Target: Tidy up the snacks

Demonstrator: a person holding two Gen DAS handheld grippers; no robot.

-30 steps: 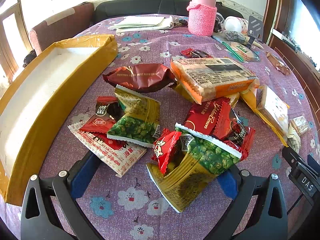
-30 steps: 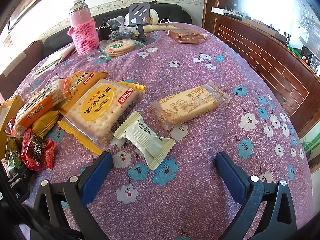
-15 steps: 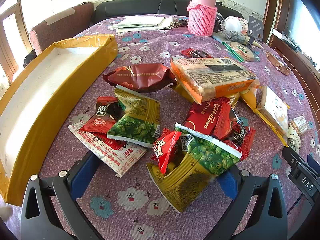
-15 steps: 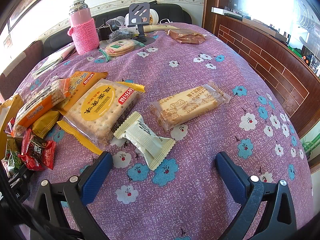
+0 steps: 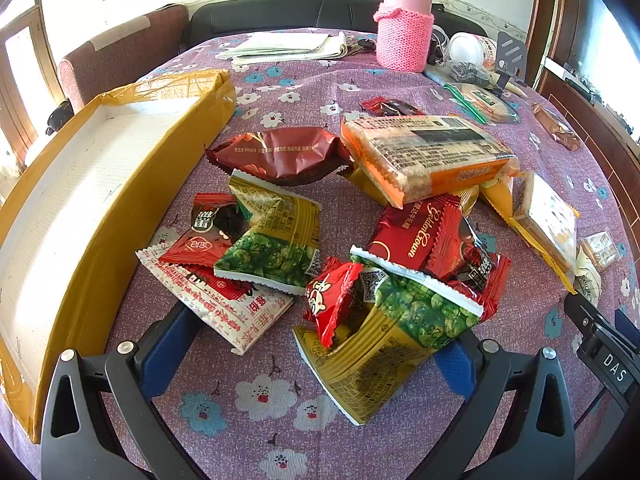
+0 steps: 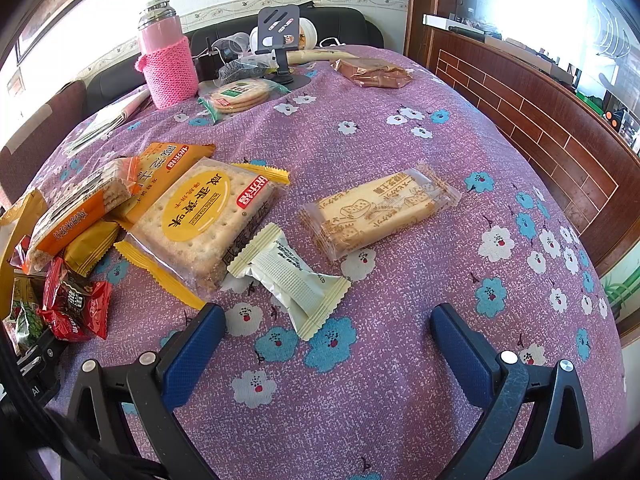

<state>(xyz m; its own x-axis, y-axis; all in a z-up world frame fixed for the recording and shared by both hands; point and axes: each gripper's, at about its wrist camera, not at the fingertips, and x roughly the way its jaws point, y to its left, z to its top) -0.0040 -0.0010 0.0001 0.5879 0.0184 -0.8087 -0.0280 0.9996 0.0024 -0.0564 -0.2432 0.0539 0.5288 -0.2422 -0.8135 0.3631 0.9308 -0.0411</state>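
A heap of snack packets lies on the purple flowered tablecloth (image 5: 280, 92). In the left wrist view my left gripper (image 5: 312, 356) stands open just before a gold green-pea packet (image 5: 384, 344); a second pea packet (image 5: 276, 240), a red packet (image 5: 416, 232), a maroon packet (image 5: 284, 152) and an orange cracker pack (image 5: 424, 156) lie beyond. An open yellow cardboard box (image 5: 132, 204) sits to the left. My right gripper (image 6: 328, 340) is open, with a cream wafer packet (image 6: 288, 276) just ahead. A yellow cracker pack (image 6: 200, 216) and a clear biscuit pack (image 6: 380, 208) lie farther off.
A pink flask in a knitted sleeve (image 5: 404, 28), papers (image 5: 288, 44), a phone stand (image 6: 280, 40) and more wrapped biscuits (image 6: 240, 94) occupy the far side. A brown packet (image 6: 372, 72) lies far right. A sofa (image 5: 280, 16) and a wooden panel wall (image 6: 540, 120) border the table.
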